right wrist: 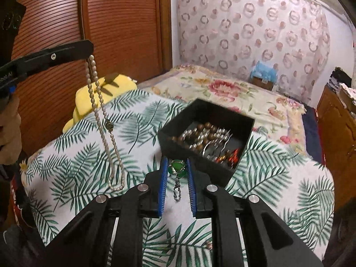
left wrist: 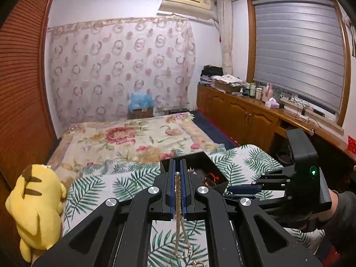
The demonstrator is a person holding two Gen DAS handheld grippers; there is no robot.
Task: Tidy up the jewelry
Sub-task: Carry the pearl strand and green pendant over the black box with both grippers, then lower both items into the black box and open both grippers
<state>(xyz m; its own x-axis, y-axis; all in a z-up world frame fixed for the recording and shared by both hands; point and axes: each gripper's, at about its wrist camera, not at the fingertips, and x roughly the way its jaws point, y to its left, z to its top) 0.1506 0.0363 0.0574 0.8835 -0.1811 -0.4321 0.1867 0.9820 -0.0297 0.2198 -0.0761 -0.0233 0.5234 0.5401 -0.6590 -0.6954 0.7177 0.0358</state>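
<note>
My left gripper (left wrist: 177, 166) is shut on a pearl necklace (left wrist: 178, 202) that hangs down from its jaws. In the right wrist view the left gripper (right wrist: 87, 47) is at the upper left, and the pearl necklace (right wrist: 104, 122) dangles from it above the leaf-print cloth. My right gripper (right wrist: 176, 166) is shut on a green stone pendant (right wrist: 176, 166) with a short chain, just in front of a black jewelry box (right wrist: 198, 153) that holds several beaded pieces. The right gripper (left wrist: 235, 189) also shows in the left wrist view, beside the box (left wrist: 213, 162).
A leaf-print cloth (right wrist: 89, 151) covers the work surface, with a floral bedspread (left wrist: 124, 138) beyond. A yellow plush toy (left wrist: 37, 204) sits at the left edge. Wooden cabinets (left wrist: 240, 111) run along the right under a window. A small ring (right wrist: 209, 245) lies on the cloth.
</note>
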